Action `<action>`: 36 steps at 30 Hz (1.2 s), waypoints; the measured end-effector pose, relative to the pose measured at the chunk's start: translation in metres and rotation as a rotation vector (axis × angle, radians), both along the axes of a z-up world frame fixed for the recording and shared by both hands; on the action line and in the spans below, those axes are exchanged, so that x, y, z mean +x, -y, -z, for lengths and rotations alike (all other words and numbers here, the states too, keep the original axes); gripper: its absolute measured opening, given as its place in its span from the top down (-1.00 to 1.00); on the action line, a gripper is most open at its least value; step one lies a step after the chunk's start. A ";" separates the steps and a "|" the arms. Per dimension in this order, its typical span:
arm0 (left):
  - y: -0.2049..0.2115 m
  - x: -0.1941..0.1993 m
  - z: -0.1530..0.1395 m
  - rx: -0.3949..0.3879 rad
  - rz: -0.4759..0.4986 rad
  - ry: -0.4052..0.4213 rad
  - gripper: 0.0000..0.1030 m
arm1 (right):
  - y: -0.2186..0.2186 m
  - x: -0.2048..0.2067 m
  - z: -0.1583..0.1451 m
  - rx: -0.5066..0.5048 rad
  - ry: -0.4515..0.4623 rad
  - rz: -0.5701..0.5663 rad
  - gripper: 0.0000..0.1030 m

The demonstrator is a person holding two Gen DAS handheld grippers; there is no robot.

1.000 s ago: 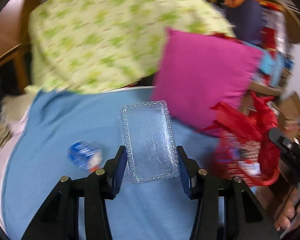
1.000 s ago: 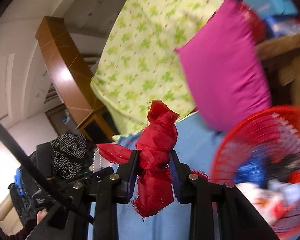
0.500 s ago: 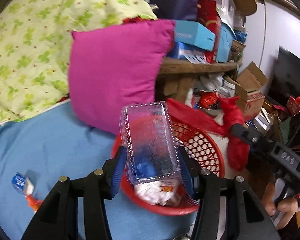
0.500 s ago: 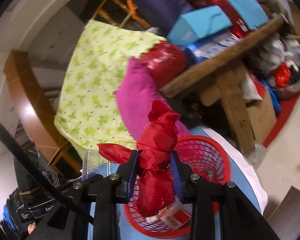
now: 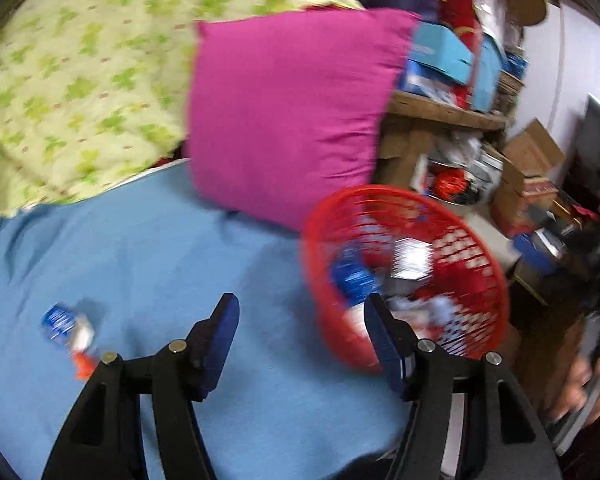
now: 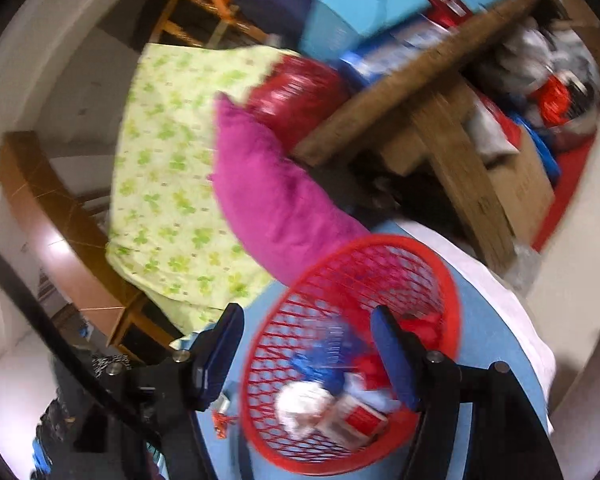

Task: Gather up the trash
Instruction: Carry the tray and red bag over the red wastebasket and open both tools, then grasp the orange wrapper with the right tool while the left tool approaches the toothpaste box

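A red mesh basket (image 5: 488,280) (image 6: 444,280) sits on the blue sheet (image 5: 160,248) near the bed's corner, holding wrappers, a red-and-white carton (image 6: 360,420) and blurred red and blue scraps. My left gripper (image 5: 300,320) hovers over the sheet just left of the basket; its jaws are opening and nothing is between them. My right gripper (image 6: 306,338) hangs above the basket; its jaws are opening and nothing is gripped. A small blue-and-white wrapper (image 5: 66,326) with an orange scrap lies on the sheet at the left.
A magenta pillow (image 5: 292,112) leans behind the basket, beside a green-patterned quilt (image 5: 80,80). A wooden table (image 6: 440,120) stacked with boxes stands past the bed. Cardboard boxes (image 5: 528,176) clutter the floor. A person's hand (image 5: 584,384) shows at the right edge.
Both grippers have opened. The clear plastic tray is gone from my left jaws and the red crumpled bag from my right. The left view has swung left of the basket.
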State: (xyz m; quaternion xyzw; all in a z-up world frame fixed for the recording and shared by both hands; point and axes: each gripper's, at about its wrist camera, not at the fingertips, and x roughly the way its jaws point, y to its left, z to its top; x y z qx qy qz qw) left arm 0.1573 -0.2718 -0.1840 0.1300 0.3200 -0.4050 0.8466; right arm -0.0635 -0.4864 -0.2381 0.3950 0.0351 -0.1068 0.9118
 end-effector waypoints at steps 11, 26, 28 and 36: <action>-0.207 0.060 0.035 0.048 -0.447 0.100 -0.36 | -0.113 0.079 -0.050 -0.238 0.020 -0.266 -0.37; -0.307 0.107 0.103 -0.011 -0.648 -0.026 -0.39 | -0.272 0.309 0.046 -0.386 -0.404 -0.711 -0.36; -0.307 0.111 0.106 -0.015 -0.645 -0.036 -0.39 | -0.279 0.336 0.063 -0.382 -0.454 -0.722 -0.33; -0.300 0.136 0.099 -0.034 -0.601 -0.069 -0.39 | -0.295 0.410 0.121 -0.309 -0.598 -0.768 0.35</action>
